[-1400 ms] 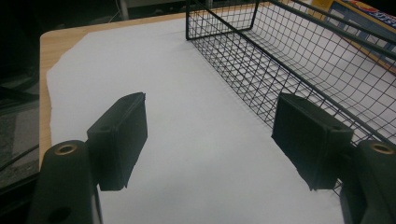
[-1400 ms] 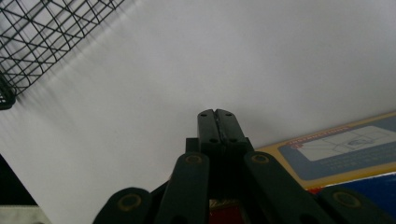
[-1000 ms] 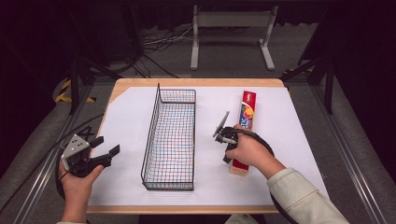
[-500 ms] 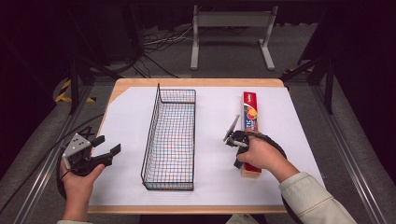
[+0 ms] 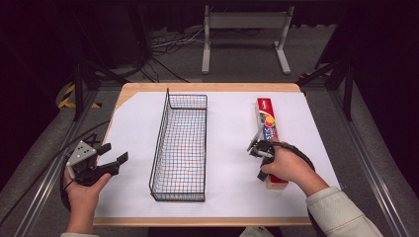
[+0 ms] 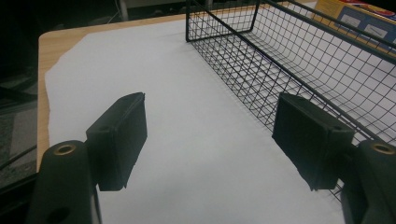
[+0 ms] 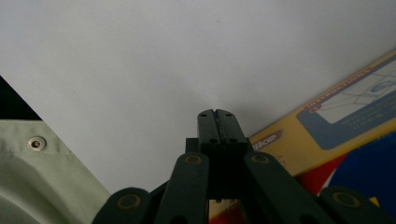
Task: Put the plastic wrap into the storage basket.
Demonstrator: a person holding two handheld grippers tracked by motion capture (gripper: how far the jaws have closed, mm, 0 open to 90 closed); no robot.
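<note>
A black wire basket point(image 5: 179, 148) stands empty along the middle of the white sheet; its mesh wall point(image 6: 303, 60) runs past my left gripper's right side. A long red and yellow box point(image 5: 268, 129) lies flat to the right of it. My right gripper point(image 5: 258, 134) is shut with nothing in it, and its closed tips point(image 7: 218, 114) sit just over the box's yellow left edge point(image 7: 327, 126). Left of the basket, near the sheet's left edge, my left gripper point(image 5: 111, 154) is open and its pads point(image 6: 119, 135) hold nothing above the paper.
The white sheet point(image 5: 227, 163) covers most of the wooden table point(image 5: 207, 87). A pale sleeve point(image 7: 37, 177) fills the lower left of the right gripper view. A metal stand and cables point(image 5: 244, 34) lie on the floor behind the table.
My right hand has moved right and toward the near edge, bringing its shut gripper against the box's left side. The left gripper has stayed put and open.
</note>
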